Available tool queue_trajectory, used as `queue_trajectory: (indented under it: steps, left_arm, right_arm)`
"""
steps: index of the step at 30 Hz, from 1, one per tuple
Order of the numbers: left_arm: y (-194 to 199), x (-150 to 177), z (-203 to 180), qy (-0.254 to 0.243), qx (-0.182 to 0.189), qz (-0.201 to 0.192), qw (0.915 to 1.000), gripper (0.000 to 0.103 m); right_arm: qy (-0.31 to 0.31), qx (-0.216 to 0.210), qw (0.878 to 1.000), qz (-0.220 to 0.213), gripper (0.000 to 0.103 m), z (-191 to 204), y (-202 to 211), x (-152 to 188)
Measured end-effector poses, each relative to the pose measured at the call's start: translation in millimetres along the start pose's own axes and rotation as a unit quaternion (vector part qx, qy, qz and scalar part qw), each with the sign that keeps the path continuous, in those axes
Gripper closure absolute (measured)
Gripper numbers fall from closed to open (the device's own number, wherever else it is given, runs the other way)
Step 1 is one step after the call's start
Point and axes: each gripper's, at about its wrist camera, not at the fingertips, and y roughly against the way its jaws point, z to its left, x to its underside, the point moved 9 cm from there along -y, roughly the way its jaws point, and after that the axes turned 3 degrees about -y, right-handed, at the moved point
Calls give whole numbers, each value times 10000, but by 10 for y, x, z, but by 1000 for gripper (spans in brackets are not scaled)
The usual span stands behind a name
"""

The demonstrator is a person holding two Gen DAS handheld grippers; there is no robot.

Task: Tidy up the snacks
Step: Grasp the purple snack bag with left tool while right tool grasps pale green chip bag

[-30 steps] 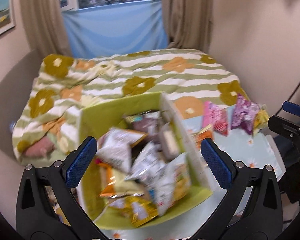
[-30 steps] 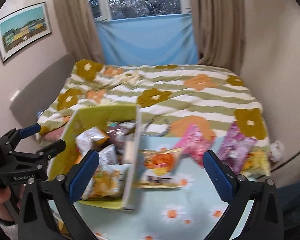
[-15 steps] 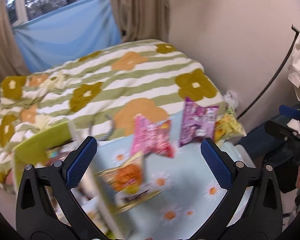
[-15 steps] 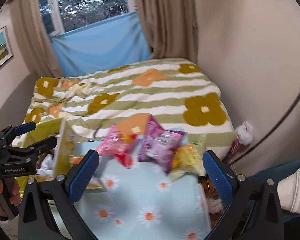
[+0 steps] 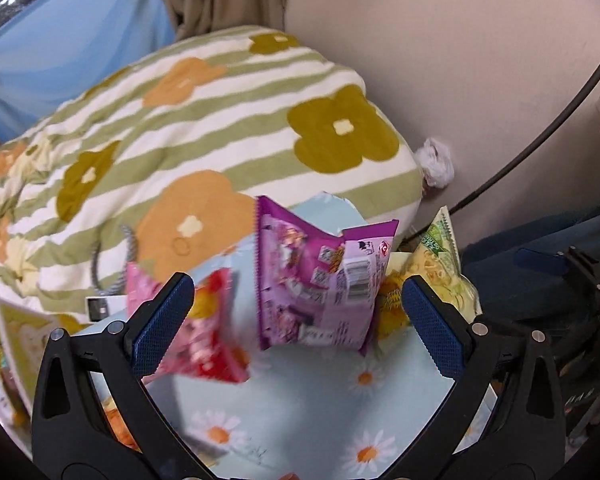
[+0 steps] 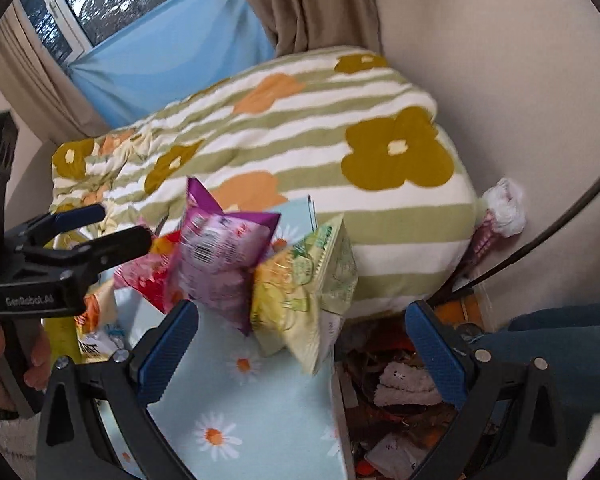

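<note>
A purple snack bag (image 5: 320, 280) stands on the daisy-print tabletop (image 5: 300, 408), with a pink and red bag (image 5: 196, 340) to its left and a yellow-green bag (image 5: 436, 264) to its right. My left gripper (image 5: 296, 320) is open and empty, just in front of the purple bag. My right gripper (image 6: 300, 344) is open and empty, in front of the yellow-green bag (image 6: 300, 288); the purple bag (image 6: 220, 256) is to its left. The left gripper (image 6: 100, 236) also shows in the right wrist view. The green box (image 5: 16, 344) shows at the left edge.
A bed with a green-striped flower blanket (image 5: 204, 120) lies behind the table. A bin of rubbish (image 6: 400, 400) sits past the table's right edge. A beige wall (image 5: 460, 60) and a black cable (image 5: 540, 136) are at the right. An orange snack bag (image 6: 92, 320) lies by the box.
Both grippers have swung right, away from the green box full of snacks, toward the bags at the table's right end. Both stay open.
</note>
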Motion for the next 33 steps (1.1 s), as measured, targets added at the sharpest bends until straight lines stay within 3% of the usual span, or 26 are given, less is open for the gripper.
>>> queue_trajectory:
  steps: [9,17,23,24,25,33]
  left_arm:
    - [-532,56,-57,75,64,486,9988,0]
    - [-741,113,-112,-65,122,574,9983,0]
    - [-737,147,-115,-222,159,498,9984,17]
    - [-695,131,-112,-233,181,414,9987,28]
    - [-678,124,-109,-244,184,400,9987,30]
    - [-632,152,17,-159,28,420,9990,32]
  right_arm:
    - [368,-458,9977,332,0,-59,-449,20]
    - [780,-609,9937,526,1,23,-648,39]
    - [869,-662,9918,656,8,43,-742,60]
    - [891,-670,9916,654,9,53,-750,56]
    - [911,-683,9913,656,9,66,-757,52]
    - [1087,-737,9887,715,10,143,-857,3]
